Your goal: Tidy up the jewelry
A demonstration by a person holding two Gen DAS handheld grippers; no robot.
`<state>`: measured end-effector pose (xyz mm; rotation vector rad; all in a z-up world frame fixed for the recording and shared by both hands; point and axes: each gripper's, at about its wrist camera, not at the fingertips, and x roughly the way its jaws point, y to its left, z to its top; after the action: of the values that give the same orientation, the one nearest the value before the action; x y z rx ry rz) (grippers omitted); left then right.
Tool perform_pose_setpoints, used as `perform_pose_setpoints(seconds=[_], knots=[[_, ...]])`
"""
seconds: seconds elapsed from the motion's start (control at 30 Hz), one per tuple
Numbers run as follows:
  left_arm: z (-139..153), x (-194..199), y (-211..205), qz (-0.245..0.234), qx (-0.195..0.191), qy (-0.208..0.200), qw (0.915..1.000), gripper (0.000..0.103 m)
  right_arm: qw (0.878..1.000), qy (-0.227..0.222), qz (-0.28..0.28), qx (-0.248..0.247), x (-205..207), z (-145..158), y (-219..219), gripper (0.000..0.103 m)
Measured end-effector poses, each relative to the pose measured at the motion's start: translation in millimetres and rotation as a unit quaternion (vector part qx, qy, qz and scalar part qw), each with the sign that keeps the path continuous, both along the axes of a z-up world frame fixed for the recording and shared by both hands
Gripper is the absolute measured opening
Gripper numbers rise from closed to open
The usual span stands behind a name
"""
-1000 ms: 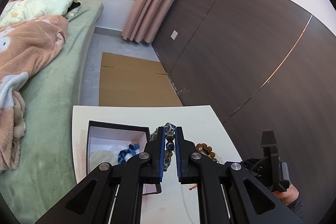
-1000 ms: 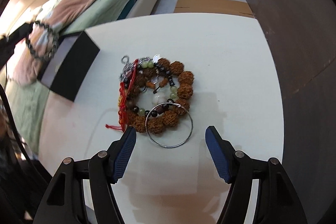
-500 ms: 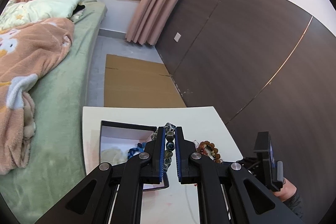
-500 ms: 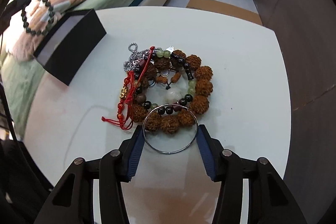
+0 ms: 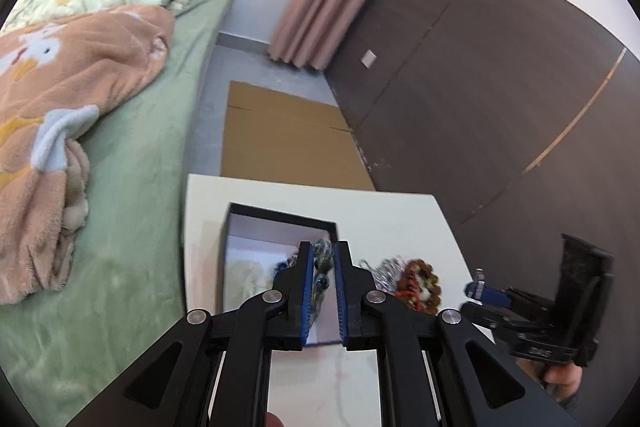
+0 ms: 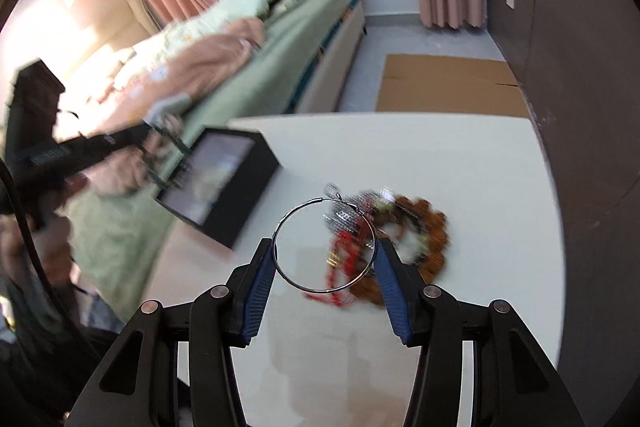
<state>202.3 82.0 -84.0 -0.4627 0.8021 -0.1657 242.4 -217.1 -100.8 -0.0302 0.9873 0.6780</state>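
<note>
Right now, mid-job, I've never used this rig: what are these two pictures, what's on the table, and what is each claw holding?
There is no robot arm. A person holds a two-finger claw in each hand, each with a fisheye camera looking along its fingers, so there is one picture per claw. The left claw is at the open black box with a beaded bracelet between its pads. Its jaws have just been opening, and I cannot tell whether they pinch it. The right claw has just been closing and grips a silver hoop edge to edge above the white table. A tangled jewelry pile lies on the table beyond it.
</note>
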Motion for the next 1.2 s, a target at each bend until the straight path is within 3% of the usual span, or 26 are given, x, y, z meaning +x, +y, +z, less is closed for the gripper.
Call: perform_pose_setpoints(seconds=[0.07, 0.1, 0.17, 0.4, 0.73, 0.77, 0.9, 1.0, 1.07, 1.2], knots=[[2, -1, 5, 0.008, -0.004, -0.009, 0.9999, 0.062, 1.0, 0.0, -0.001, 0.024, 0, 4, 4, 0.051], [4, -2, 8, 0.011, -0.01, -0.014, 0.9998, 0.103, 0.999, -0.001, -0.001, 0.035, 1, 7, 7, 0.051], [10, -8, 16, 0.031, -0.02, -0.037, 0.9986, 0.102, 0.999, -0.002, 0.0, 0.052, 1, 10, 16, 0.051], [10, -9, 39, 0.064, -0.028, -0.035, 0.9969, 0.102, 0.995, 0.007, 0.017, 0.095, 4, 8, 54, 0.051], [11, -6, 59, 0.091, -0.01, -0.031, 0.9953, 0.102, 0.987, 0.044, 0.033, 0.152, 17, -8, 103, 0.052], [11, -6, 60, 0.091, -0.01, -0.031, 0.9953, 0.102, 0.987, 0.056, 0.033, 0.148, 18, -11, 105, 0.055], [13, -9, 59, 0.088, -0.004, -0.041, 0.9953, 0.102, 0.986, 0.081, -0.002, 0.147, 26, -18, 92, 0.088], [15, -9, 54, 0.078, 0.003, -0.047, 0.9958, 0.102, 0.985, 0.072, -0.022, 0.153, 27, -12, 73, 0.09], [16, -9, 47, 0.067, 0.006, -0.053, 0.9963, 0.102, 0.985, 0.06, -0.039, 0.157, 26, -6, 59, 0.098], [21, -10, 27, 0.057, 0.039, -0.07, 0.9951, 0.102, 0.981, 0.033, -0.085, 0.173, 25, 2, 27, 0.103]])
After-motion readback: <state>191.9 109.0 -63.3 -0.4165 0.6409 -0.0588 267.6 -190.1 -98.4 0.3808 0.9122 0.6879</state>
